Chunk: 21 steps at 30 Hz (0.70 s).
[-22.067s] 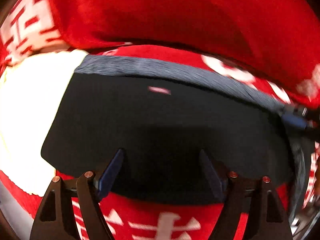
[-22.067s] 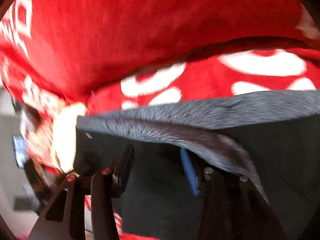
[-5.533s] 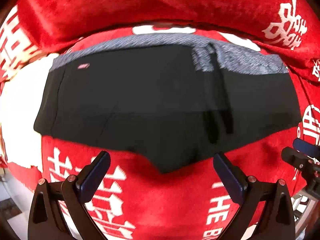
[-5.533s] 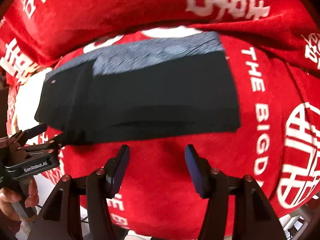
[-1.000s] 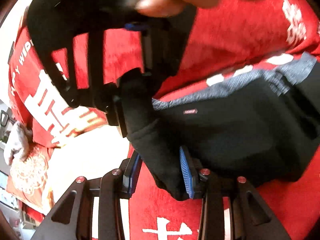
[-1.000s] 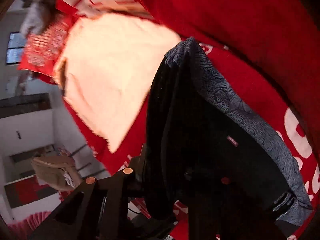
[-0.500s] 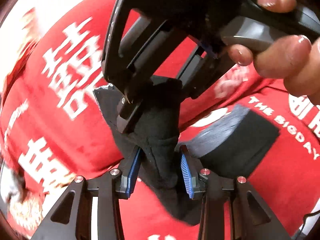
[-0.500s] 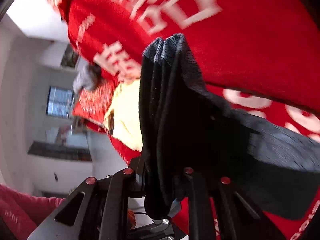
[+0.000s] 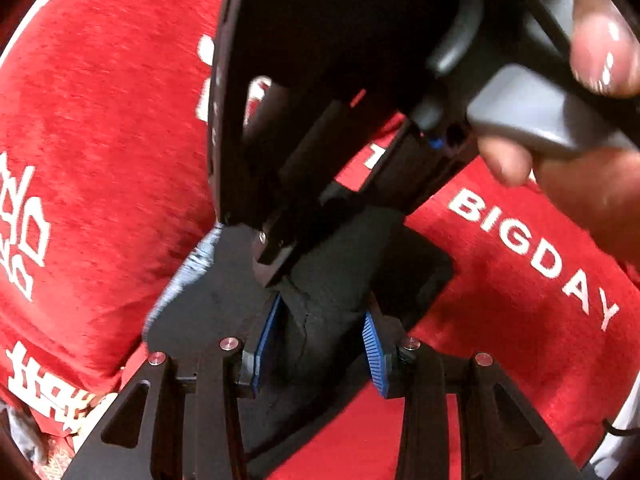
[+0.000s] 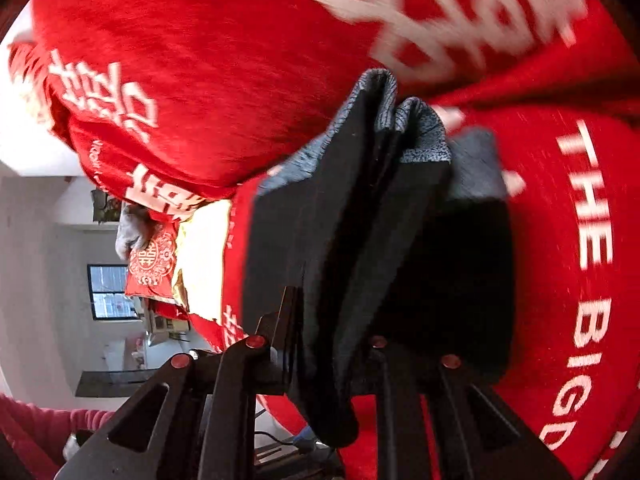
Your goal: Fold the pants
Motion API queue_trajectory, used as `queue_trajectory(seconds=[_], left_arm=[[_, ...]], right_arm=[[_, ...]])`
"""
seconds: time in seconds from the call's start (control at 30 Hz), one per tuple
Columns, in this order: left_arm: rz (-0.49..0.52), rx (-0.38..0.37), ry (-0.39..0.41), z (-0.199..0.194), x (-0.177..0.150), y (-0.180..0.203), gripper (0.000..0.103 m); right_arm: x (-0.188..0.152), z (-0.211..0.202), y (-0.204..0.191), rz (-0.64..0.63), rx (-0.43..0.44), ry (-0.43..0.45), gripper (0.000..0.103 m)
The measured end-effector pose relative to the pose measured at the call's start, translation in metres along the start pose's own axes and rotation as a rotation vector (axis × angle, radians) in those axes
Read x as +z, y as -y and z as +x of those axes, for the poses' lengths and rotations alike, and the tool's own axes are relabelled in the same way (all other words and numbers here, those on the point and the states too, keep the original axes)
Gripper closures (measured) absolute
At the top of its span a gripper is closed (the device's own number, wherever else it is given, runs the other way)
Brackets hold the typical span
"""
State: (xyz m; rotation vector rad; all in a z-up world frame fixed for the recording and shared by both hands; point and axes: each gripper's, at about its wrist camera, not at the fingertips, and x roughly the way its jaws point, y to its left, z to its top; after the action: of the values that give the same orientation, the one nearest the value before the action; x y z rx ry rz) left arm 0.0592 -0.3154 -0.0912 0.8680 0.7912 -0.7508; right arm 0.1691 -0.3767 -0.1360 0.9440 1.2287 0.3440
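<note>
The black pants [image 9: 332,276] with a grey waistband [image 10: 424,132] are folded into a thick bundle over the red blanket [image 9: 100,128]. My left gripper [image 9: 320,344] is shut on a bunched black edge of the pants between its blue pads [image 9: 374,348]. My right gripper [image 10: 332,352] is shut on the stacked layers of the pants [image 10: 360,240] and holds them up on edge. In the left wrist view the right gripper's black body [image 9: 320,80] and the hand on it [image 9: 600,60] fill the top.
The red blanket with white lettering [image 10: 592,216] covers the whole surface. A raised red fold [image 10: 200,60] lies behind the pants. At the left of the right wrist view a yellow-white patch [image 10: 204,256] and a room with a window [image 10: 112,292] show.
Both grippers have carried the held edge of the pants over to the right, onto the rest of the garment. The bundle is now thicker and narrower. Both stay shut on the cloth.
</note>
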Motion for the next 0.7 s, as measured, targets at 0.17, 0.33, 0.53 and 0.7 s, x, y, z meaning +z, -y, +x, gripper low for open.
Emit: queue_trajectory(seconds=[0.17,0.33,0.53,0.7], left_arm=[[0.061,-0.021,-0.027,0.005,-0.006,0.018,0.054],[0.037,-0.088,-0.026,-0.019,-0.014,-0.002,0.047],[-0.162,-0.094,-0.102,-0.034,-0.035,-0.069,0.047],[-0.489,-0.108,-0.288,-0.007,-0.056,-0.145,0.047]], right_arm=[[-0.006,0.014,0.033,0.036,-0.027,-0.013,0.079],[-0.012,-0.003,0.034,0.072,-0.075,0.007,0.068],[-0.029,-0.043,0.025,0.086,-0.252,0.061,0.068],[-0.046,-0.063,0.004,0.053,-0.333,0.093,0.071]])
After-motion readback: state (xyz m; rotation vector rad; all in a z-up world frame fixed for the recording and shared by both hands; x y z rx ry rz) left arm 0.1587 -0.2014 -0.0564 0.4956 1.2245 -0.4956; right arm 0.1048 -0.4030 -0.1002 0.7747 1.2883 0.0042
